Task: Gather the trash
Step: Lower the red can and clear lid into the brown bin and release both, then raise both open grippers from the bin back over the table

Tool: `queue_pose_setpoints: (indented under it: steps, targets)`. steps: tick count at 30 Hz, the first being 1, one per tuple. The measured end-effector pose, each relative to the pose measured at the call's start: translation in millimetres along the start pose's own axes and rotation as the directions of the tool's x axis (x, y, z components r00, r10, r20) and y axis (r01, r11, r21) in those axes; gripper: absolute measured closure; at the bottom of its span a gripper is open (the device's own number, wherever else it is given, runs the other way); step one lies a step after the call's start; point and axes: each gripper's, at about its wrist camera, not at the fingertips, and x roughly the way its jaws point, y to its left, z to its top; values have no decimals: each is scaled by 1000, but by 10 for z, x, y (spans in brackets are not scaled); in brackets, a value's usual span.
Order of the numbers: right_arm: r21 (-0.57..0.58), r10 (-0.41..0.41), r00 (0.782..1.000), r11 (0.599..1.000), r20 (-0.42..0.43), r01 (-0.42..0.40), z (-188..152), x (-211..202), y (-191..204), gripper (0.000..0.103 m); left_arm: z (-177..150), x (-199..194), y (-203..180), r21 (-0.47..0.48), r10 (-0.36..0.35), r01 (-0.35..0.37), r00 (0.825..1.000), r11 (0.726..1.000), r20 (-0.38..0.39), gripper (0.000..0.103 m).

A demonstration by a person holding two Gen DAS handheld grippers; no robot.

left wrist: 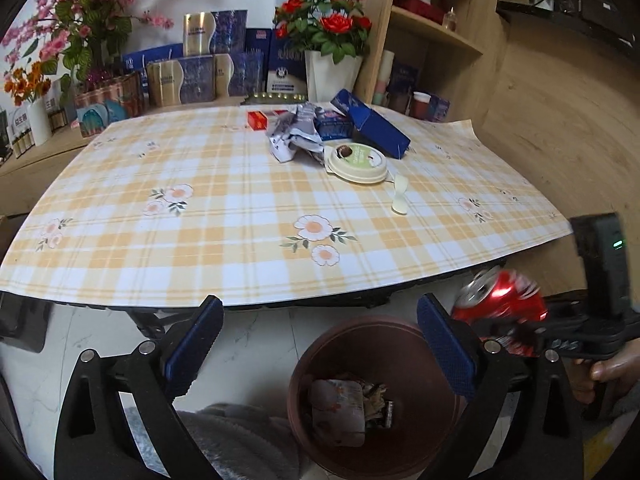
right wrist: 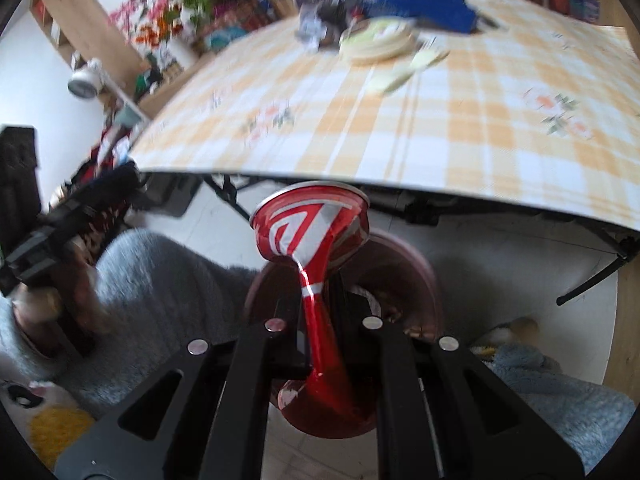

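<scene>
Below your left claw, whose blue-padded fingers are standing wide apart with nothing between them, the brown trash bin is sitting on the pale floor, already holding a crumpled wrapper and a few smaller scraps. You are holding your right claw clenched on a crushed red can: its flattened middle is pinched tight between the black fingers, with one flared end sticking out ahead of the claw and the other bulging back toward the camera. Seen from the left wrist, that can is hanging just to the right of the left claw's right finger, above the bin's rim and below the tabletop edge, blurred. Directly beyond the right claw, the bin is showing behind the can.

Ahead of both claws and higher, the tabletop is lying under a yellow-and-white checked cloth with flower prints. Toward its far side, more rubbish is waiting in a cluster: a round cream lid with a green label, a small pale scrap just beside it, a crumpled silver wrapper, a blue carton lying on its side and a small red box. Well beyond them, red roses are standing in a white vase
</scene>
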Motion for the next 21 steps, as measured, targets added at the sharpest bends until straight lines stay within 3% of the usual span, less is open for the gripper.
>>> queue_pose_setpoints:
  steps: [6, 15, 18, 20, 21]
  targets:
    - [-3, -24, 995, 1000, -99, 24, -57, 324, -2, 92, -76, -106, 42, -27, 4, -3, 999, 1000, 47, 8]
    - [76, -68, 979, 994, -190, 84, -143, 552, -163, 91, -122, -45, -60, 20, 14, -15, 999, 1000, 30, 8]
    - [96, -71, 977, 991, -202, 93, -147, 568, -218, 80, -125, -27, -62, 19, 15, -15, 1000, 1000, 25, 8]
    - [104, -66, 979, 991, -192, 87, -152, 552, -232, 53, -126, -23, -58, 16, 14, -15, 1000, 1000, 23, 8]
    - [103, -67, 980, 991, -186, 87, -148, 538, -235, 45, -128, -20, -54, 14, 15, -15, 1000, 1000, 21, 8]
